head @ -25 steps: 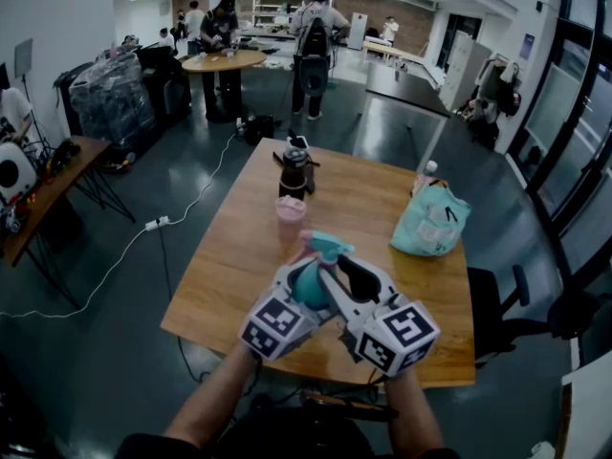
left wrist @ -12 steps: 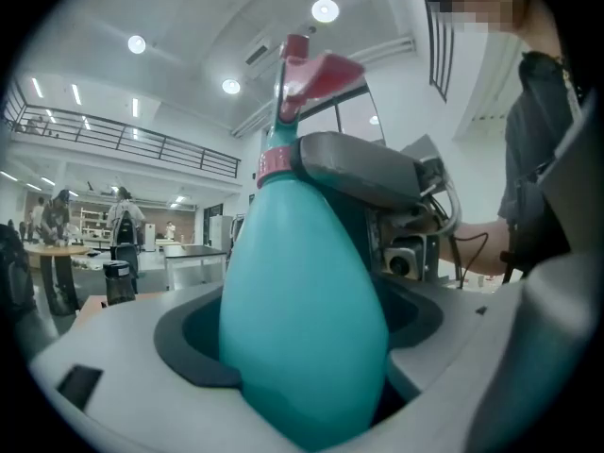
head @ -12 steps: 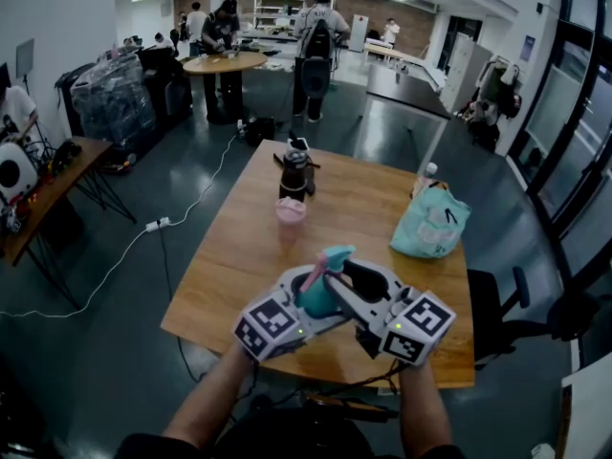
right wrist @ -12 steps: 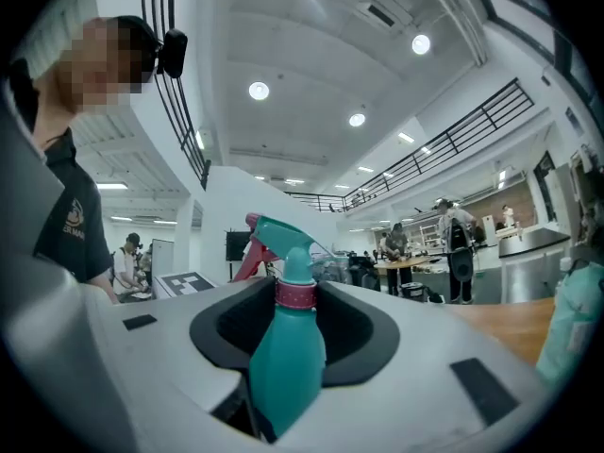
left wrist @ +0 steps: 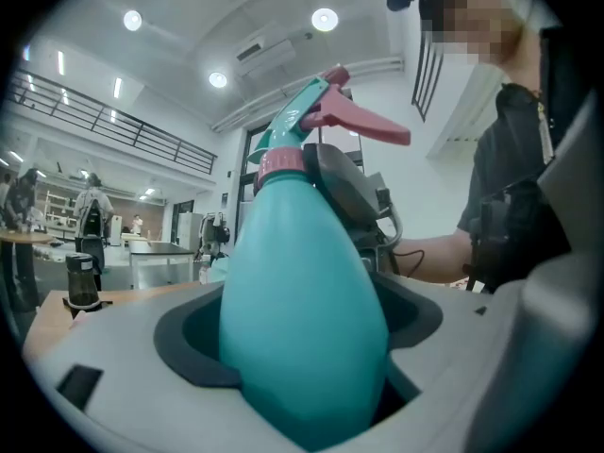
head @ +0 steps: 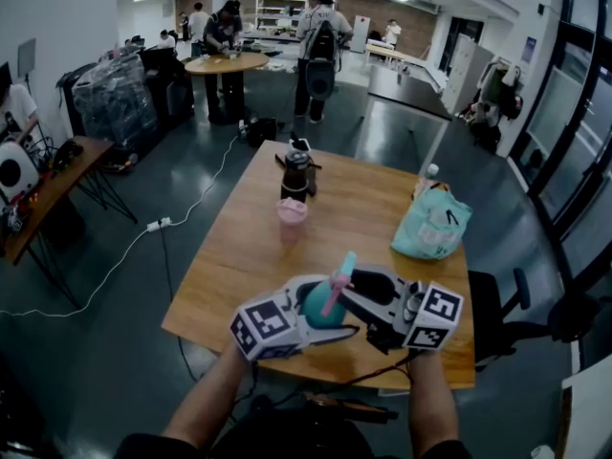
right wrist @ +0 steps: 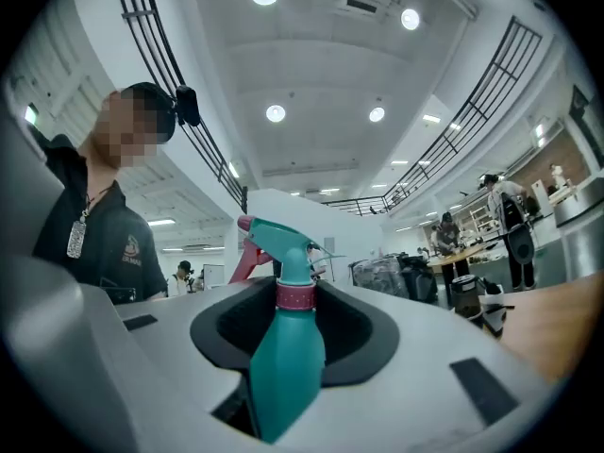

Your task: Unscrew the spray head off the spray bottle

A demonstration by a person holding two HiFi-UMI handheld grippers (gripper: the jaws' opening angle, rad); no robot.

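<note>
Two claws share the spray bottle point(left wrist: 297, 253). The left gripper point(left wrist: 302, 352) clamps its body. The right gripper point(right wrist: 297, 338) has just been closing, jaws straddling the pink collar point(right wrist: 294, 295) without contact. Next: clench under the spray head point(right wrist: 281, 236), then twist.

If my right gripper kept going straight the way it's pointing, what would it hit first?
The spray bottle, most likely: its neck already stands between the right gripper's jaws, which have just been closing and seem not yet tight.
</note>
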